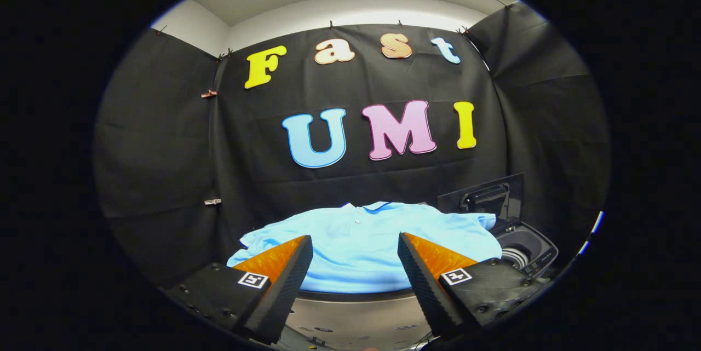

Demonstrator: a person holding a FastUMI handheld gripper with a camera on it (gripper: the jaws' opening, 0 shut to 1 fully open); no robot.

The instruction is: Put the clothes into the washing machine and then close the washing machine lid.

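A light blue polo shirt [358, 241] lies spread flat on a surface just beyond my fingers, its collar and buttons toward the far wall. My gripper [355, 249] hovers over the shirt's near edge, open wide, with nothing between the fingers. To the right of the shirt stands a small dark washing machine [526, 252]. Its lid [484, 197] is raised upright at the back, and the round drum opening shows below it.
Black cloth walls close the booth at the back and on both sides. The near rim of the table [356, 297] runs under the shirt, with a pale floor area below it between my fingers.
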